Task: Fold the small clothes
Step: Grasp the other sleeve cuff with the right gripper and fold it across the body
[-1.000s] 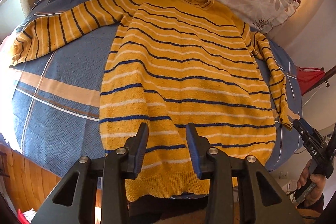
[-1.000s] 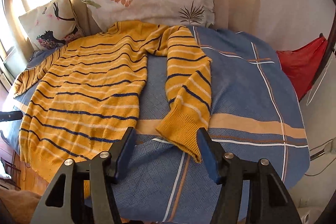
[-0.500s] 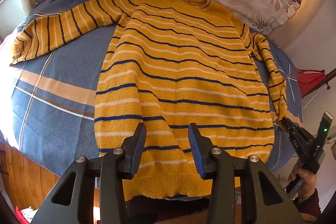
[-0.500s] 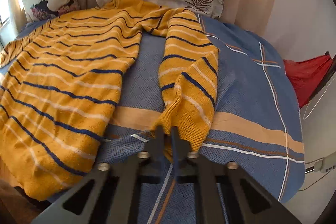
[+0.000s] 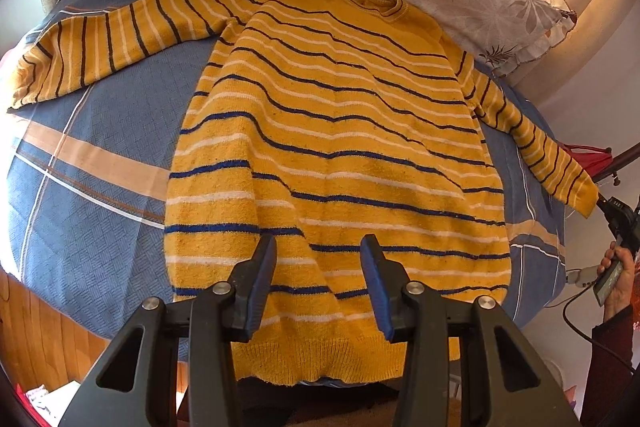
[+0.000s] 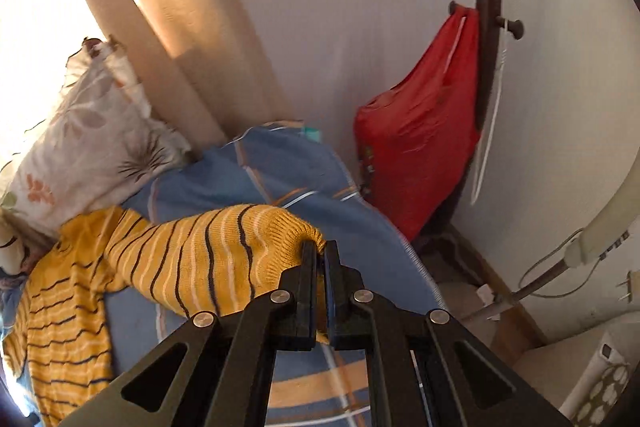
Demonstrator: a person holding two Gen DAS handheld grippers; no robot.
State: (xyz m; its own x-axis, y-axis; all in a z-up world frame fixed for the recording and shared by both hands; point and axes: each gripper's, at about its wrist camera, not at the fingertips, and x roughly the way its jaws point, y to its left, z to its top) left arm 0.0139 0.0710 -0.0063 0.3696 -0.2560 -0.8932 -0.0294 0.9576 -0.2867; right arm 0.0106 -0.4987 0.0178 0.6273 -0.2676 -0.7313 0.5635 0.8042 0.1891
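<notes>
Yellow striped knit sweater point(image 5: 340, 155): fuzzy, matt wool-like cloth noted. Blue woven bedspread point(image 5: 80, 227): textured. Red bag point(image 6: 416, 151): glossy plastic.

From my left wrist view, the sweater point(image 5: 332, 147) hem is partly hidden behind the left tool point(image 5: 318, 283). The right tool point(image 5: 618, 217) is cut off by the frame edge, so I can't read its jaws there. In the right wrist view, the cuff point(image 6: 296, 239) disappears between the right tool's pads, and the sweater's body runs off the left edge.
</notes>
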